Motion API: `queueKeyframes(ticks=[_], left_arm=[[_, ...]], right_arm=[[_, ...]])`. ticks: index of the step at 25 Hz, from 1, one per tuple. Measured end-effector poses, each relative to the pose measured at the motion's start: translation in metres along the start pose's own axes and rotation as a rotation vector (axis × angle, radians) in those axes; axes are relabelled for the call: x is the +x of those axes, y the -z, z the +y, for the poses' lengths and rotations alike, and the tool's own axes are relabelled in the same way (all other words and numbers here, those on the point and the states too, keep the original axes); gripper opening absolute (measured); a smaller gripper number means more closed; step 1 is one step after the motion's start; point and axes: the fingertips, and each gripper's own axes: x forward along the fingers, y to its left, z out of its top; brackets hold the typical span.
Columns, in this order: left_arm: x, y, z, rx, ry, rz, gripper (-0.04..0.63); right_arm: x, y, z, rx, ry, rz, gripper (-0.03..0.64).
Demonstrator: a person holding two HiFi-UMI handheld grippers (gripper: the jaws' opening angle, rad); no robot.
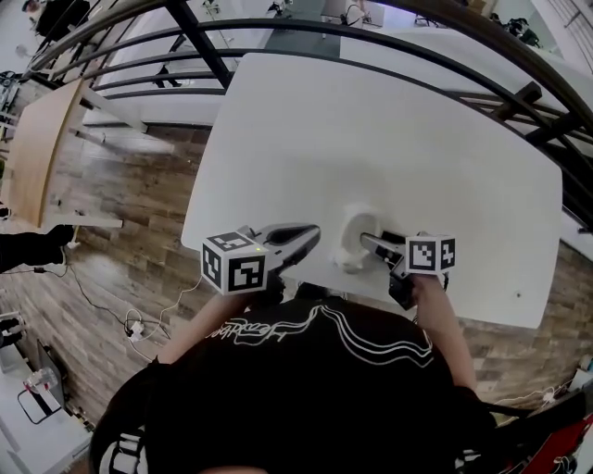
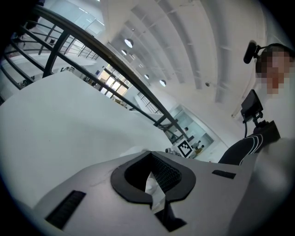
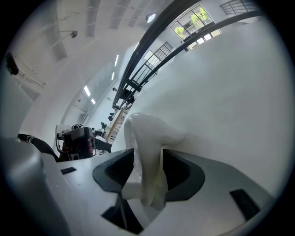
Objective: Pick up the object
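Observation:
A glossy white object (image 1: pixel 355 235) with a rounded body lies on the white table (image 1: pixel 371 139) close to its near edge. In the right gripper view this white object (image 3: pixel 148 138) stands between the jaws, with dark gaps beside it on both sides. My right gripper (image 1: pixel 372 243) is open around it, its jaws spread wide. To the left, over the table's near edge, my left gripper (image 1: pixel 311 231) has its jaws together with nothing in them. In the left gripper view the left gripper (image 2: pixel 150 162) points across the bare tabletop.
A black metal railing (image 1: pixel 278 28) curves round the far side of the table. Wooden floor (image 1: pixel 120 204) with cables (image 1: pixel 139 324) lies to the left, below the table edge. The person's black-shirted torso (image 1: pixel 306 389) fills the foreground.

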Motion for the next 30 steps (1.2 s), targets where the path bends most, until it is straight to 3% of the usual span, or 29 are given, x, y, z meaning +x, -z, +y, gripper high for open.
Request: queueKeyframes(ticks=[15,30], left_arm=[[-0.006,0.000,0.008,-0.014,0.015,-0.011,0.008],[-0.016,-0.005,0.008,0.004,0.051,0.005,0.008]], right_arm=[[0.009,0.005,0.000,0.015,0.009,0.029,0.158],[0.002,0.000,0.013,0.009,0.037,-0.073,0.133]])
